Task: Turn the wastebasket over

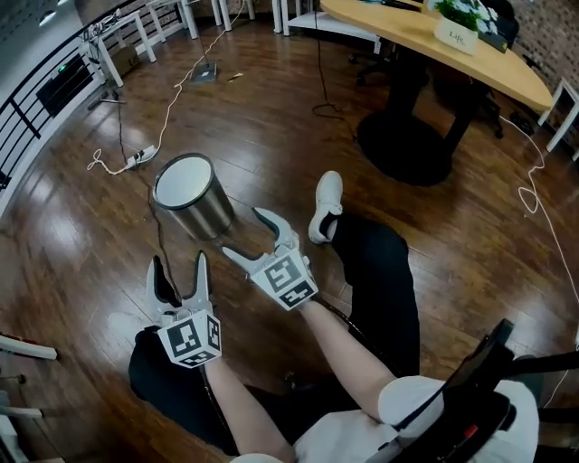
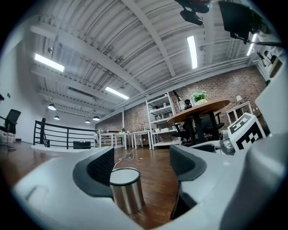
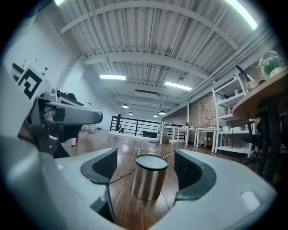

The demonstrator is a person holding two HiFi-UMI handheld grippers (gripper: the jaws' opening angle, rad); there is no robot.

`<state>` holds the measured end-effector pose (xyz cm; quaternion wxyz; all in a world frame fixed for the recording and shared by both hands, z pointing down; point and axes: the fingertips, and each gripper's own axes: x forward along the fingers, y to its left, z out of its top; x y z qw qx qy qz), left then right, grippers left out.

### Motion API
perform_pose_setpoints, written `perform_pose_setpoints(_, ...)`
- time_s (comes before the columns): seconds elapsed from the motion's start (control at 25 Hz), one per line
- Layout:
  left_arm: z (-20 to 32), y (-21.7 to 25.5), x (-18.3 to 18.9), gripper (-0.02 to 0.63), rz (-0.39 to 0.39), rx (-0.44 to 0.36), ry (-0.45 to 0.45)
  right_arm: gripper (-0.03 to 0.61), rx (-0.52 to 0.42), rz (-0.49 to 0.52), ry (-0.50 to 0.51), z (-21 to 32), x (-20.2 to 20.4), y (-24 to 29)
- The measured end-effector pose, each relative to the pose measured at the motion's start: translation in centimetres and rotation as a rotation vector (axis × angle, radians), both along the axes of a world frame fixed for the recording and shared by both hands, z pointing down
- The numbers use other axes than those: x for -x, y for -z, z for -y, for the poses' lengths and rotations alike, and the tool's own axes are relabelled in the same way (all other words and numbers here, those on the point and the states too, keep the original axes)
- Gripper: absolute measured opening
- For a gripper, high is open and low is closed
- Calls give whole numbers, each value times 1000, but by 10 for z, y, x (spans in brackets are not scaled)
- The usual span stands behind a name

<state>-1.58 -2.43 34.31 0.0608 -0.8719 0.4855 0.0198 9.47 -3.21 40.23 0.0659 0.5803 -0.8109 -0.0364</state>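
At the bottom of the head view the person's trunk is cut off by the frame edge, and a black rig at lower right is too dark to make out. Above it, left of centre, the left hand-held gripper holds its 2 jaws wide apart with only floor showing between them. Its own view shows the same open gap. To its right and slightly higher, the right hand-held gripper is also spread open and empty, its marker cube facing the camera. A black trouser leg runs up the frame to a white shoe.

Just beyond both pairs of jaws, left of centre, the wastebasket stands upright on the wooden floor, touched by neither hand-held gripper. Its top is a pale flat disc, and I cannot tell whether that is a lid or the base. In the left gripper view 1 jaw covers its left side.

Farther up, a white cable snakes to a power strip. At upper right a wooden bench carries a potted plant whose top is cut off. At far left a railing is partly out of frame.
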Motion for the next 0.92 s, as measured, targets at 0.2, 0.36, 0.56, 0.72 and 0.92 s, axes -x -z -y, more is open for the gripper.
perform_pose_setpoints(0.2, -42, 6, -6, 403, -5, -21, 9, 374, 4, -10, 4, -40, -3, -1)
perform_pose_setpoints(0.36, -64, 15, -7, 393, -9, -48, 24, 374, -10, -2, 3, -59, -11, 7)
perform_pose_setpoints(0.56, -79, 22, -11, 388, -16, -77, 30, 374, -38, -4, -40, -76, -31, 25)
perform_pose_setpoints(0.72, -85, 30, 4, 390, -38, -95, 55, 374, -85, -10, -36, -89, -26, 48)
perform_pose_setpoints(0.92, -95, 18, -5, 402, -37, -45, 18, 374, -117, -30, -75, -115, -36, 63)
